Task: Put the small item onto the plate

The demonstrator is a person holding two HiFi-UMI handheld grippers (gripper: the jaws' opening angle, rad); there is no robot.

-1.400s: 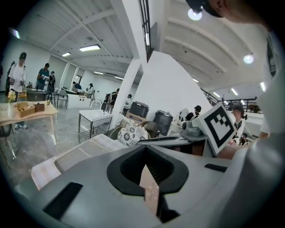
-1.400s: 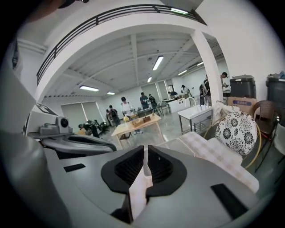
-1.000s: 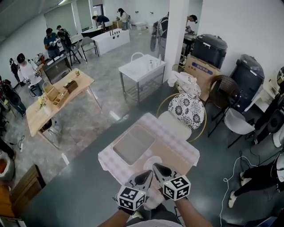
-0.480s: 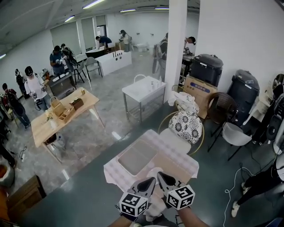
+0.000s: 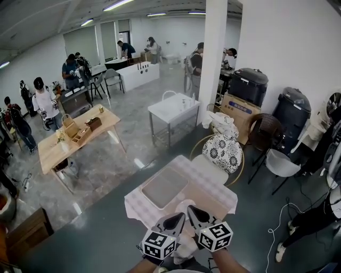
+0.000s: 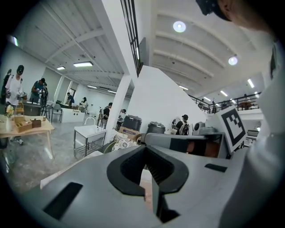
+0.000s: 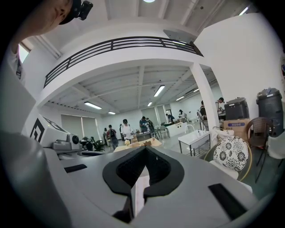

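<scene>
Holding left gripper (image 5: 174, 220) and right gripper (image 5: 195, 213) pressed shut on nothing, you have the plate (image 5: 180, 205) lying just ahead of both tips, equally near either; small item cannot be made out.

I stand in a big room with a shiny grey floor (image 5: 106, 170). A white post (image 5: 212, 64) stands ahead. Long lights (image 5: 118, 4) glow above. I see a wood table (image 5: 80, 138), a white table (image 5: 173, 106) and a flowered chair (image 5: 224, 152).

On the table (image 5: 139, 206), tray (image 5: 164, 186) beside plate (image 5: 184, 206)
</scene>
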